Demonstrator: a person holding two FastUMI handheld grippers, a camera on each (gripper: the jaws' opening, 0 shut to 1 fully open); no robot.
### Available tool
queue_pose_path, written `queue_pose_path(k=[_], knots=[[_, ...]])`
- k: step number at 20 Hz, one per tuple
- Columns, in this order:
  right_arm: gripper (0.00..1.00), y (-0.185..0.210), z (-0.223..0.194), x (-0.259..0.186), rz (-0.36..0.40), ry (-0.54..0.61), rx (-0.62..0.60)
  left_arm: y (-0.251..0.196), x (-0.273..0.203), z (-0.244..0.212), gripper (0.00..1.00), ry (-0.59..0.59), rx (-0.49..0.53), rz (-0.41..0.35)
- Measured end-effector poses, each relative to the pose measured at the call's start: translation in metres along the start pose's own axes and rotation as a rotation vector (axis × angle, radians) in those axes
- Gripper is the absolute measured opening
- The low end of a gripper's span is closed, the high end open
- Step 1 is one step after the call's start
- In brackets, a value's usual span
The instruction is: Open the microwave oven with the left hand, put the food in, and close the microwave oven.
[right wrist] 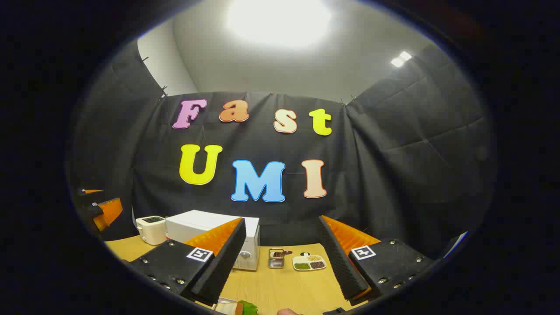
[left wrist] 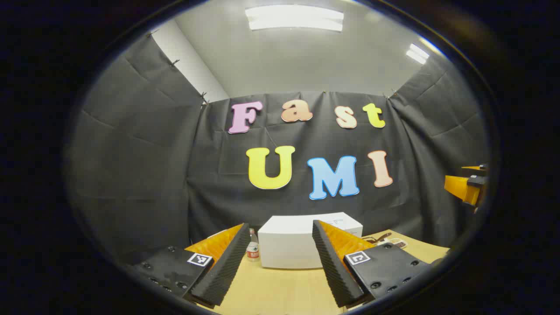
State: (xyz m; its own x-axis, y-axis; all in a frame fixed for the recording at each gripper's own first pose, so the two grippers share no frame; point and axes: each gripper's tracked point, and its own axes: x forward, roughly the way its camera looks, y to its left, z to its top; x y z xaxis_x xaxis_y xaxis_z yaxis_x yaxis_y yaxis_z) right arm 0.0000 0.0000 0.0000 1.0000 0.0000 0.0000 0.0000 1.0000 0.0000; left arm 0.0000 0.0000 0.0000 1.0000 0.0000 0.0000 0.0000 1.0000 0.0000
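From my left gripper view, the left gripper's (left wrist: 276, 267) fingers cover both lower front corners of the microwave (left wrist: 286, 247), so I can't make out its door or handle. A small bottle (left wrist: 253, 249) peeks out beside one finger, half hidden. In my right gripper view, the food (right wrist: 245, 307) is cut off by the bottom edge. The sectioned dish (right wrist: 309, 263) holds something too small to identify, possibly beans.

Wooden table (right wrist: 280, 284) — microwave (right wrist: 205, 227), toaster (right wrist: 151, 229), snack tray (right wrist: 309, 262).
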Motion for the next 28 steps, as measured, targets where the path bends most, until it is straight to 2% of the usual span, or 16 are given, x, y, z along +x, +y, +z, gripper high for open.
queue_pose_path(k=[4,9,12,18,19,25,28], knots=[[0.99,-0.003,-0.002,0.001,0.001,0.004,0.011,-0.006,-0.001,-0.001,0.92,0.003,0.008,-0.009],[0.99,-0.003,-0.006,0.002,0.013,0.016,0.011,-0.007,-0.004,0.001,0.97,-0.003,0.012,-0.002],[0.99,-0.004,-0.007,0.002,0.020,0.015,0.008,-0.008,-0.004,-0.001,0.92,0.003,0.022,-0.003],[0.99,-0.012,-0.009,0.007,0.021,0.017,0.009,-0.011,-0.003,-0.002,0.97,0.009,0.028,0.007],[0.99,-0.013,-0.010,0.007,0.021,0.020,0.009,-0.012,-0.002,-0.002,0.95,0.009,0.029,0.007],[0.99,-0.028,-0.013,0.009,0.036,0.019,0.011,-0.035,0.000,0.002,0.97,-0.001,0.038,0.004],[0.99,-0.036,-0.015,0.010,0.054,0.024,0.028,-0.050,0.000,0.003,0.95,-0.001,0.034,0.013]])
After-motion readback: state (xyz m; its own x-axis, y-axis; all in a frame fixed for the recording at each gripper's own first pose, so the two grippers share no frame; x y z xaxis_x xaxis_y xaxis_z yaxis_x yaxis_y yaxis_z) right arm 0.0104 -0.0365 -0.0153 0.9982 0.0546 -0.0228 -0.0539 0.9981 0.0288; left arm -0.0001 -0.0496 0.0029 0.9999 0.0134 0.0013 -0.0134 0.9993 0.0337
